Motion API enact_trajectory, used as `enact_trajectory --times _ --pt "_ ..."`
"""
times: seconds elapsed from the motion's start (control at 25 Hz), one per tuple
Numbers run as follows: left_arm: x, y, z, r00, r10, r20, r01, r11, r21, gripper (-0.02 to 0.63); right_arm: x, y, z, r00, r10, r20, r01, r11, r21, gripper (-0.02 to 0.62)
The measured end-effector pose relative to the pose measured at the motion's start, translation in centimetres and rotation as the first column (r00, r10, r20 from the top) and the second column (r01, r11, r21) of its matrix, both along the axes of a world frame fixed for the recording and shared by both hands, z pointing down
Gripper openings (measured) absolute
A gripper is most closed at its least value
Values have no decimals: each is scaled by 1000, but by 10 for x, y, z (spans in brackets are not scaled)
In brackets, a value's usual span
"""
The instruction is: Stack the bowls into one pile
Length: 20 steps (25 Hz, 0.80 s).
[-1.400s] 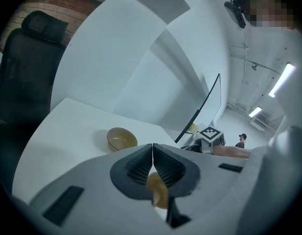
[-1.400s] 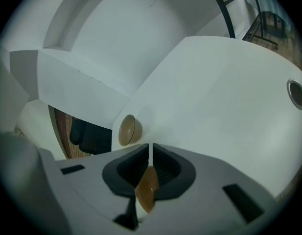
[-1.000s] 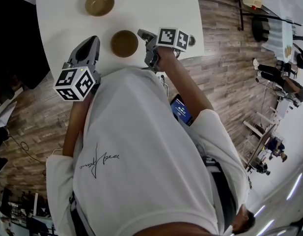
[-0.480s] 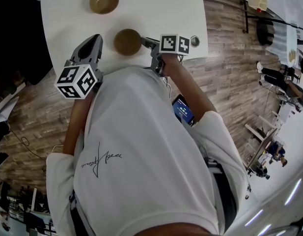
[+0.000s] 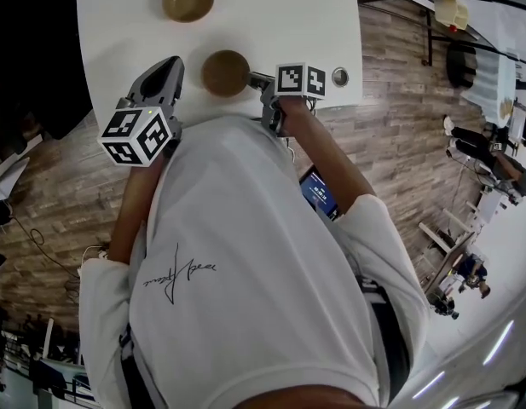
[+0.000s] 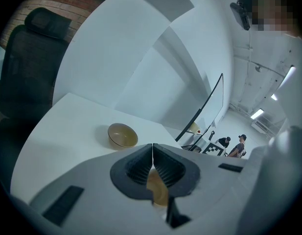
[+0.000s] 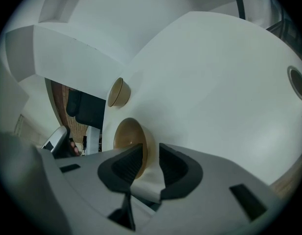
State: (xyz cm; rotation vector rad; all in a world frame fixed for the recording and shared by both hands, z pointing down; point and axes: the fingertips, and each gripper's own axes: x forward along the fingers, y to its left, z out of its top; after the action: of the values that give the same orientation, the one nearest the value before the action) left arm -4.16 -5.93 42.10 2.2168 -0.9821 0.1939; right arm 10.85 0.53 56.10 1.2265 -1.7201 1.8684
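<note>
Two tan bowls stand on the white table (image 5: pixel 280 15): a near bowl (image 5: pixel 225 72) (image 7: pixel 126 136) and a far bowl (image 5: pixel 187 0) (image 6: pixel 122 135) (image 7: pixel 117 92). My right gripper (image 5: pixel 252 79) (image 7: pixel 150 163) is at the near bowl's right edge. Its jaws have just been opening and now straddle the rim, one pad over the inside and one outside, without pressing on it. My left gripper (image 5: pixel 167 68) (image 6: pixel 152 155) hovers left of the near bowl, shut on nothing. Part of the near bowl (image 6: pixel 158 190) shows below its jaws.
A round cable hole (image 5: pixel 340 77) (image 7: pixel 298 82) sits in the table near its right front corner. A black office chair (image 6: pixel 23 67) stands past the table's left side. Wooden floor (image 5: pixel 390 100) lies to the right, and people stand far off (image 6: pixel 234 146).
The right gripper has moved in and down to the near bowl's right rim. The left gripper has held still.
</note>
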Motion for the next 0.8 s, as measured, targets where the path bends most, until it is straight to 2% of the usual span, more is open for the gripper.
enact_trajectory --times 0.28,0.52,0.8 --pt "-6 -1 0 1000 -3 -5 3 1000 0 0 -2 -3 4 999 35 -14 -35 999 -17 84" --pt "-12 -3 -2 1000 -14 -16 15 1000 4 -2 -10 -6 4 1000 20 -13 -20 1000 -23 48" --pt "-13 -5 1 999 -19 -29 19 1000 -4 0 -11 -8 5 1000 17 -10 -17 999 -34 41"
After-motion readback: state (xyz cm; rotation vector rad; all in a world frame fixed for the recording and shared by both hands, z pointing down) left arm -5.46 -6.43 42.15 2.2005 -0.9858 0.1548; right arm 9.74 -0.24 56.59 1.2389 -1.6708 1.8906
